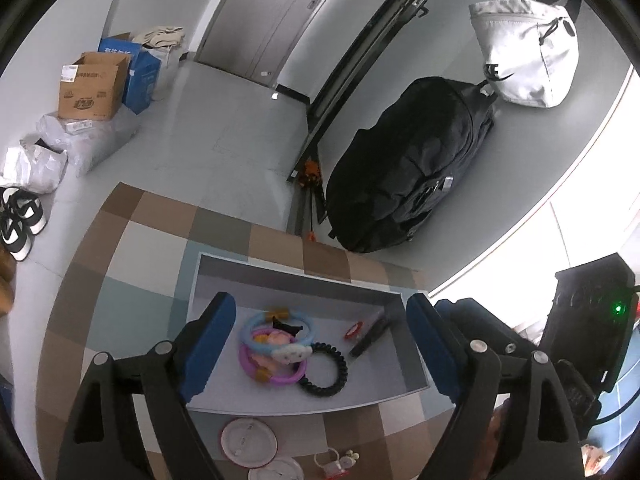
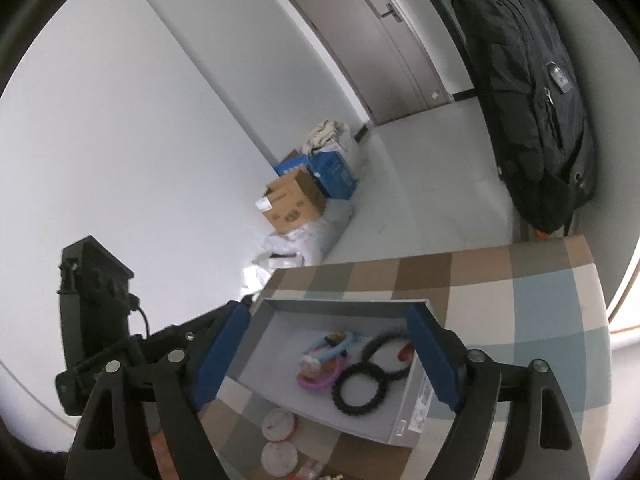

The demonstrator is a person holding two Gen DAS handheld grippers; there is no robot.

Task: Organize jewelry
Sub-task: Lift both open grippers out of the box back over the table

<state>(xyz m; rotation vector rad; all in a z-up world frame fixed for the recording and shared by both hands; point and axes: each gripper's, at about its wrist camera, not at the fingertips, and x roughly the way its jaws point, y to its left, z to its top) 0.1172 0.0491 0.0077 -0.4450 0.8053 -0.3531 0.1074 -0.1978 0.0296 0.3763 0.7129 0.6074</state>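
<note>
A grey open box point(image 1: 412, 364) point(image 2: 404, 424) sits on the checked tablecloth point(image 1: 132, 256) point(image 2: 520, 320). Inside lie a blue bracelet point(image 1: 250, 326) point(image 2: 340, 346), a purple bracelet point(image 1: 280, 378) point(image 2: 320, 380) with cartoon charms, black spiral hair ties point(image 1: 326, 370) point(image 2: 356, 390) and a small red piece point(image 1: 354, 329) point(image 2: 404, 352). Two round white badges point(image 1: 249, 440) point(image 2: 279, 424) and a small charm point(image 1: 334, 462) lie on the cloth in front of the box. My left gripper point(image 1: 320, 344) and right gripper point(image 2: 328, 356) both hover above the box, open and empty.
A black backpack point(image 1: 412, 168) point(image 2: 532, 92) and a white bag point(image 1: 524, 48) stand beyond the table. Cardboard boxes point(image 1: 92, 84) point(image 2: 294, 200), plastic bags and shoes point(image 1: 20, 220) lie on the floor by the wall. A door point(image 1: 276, 12) is behind.
</note>
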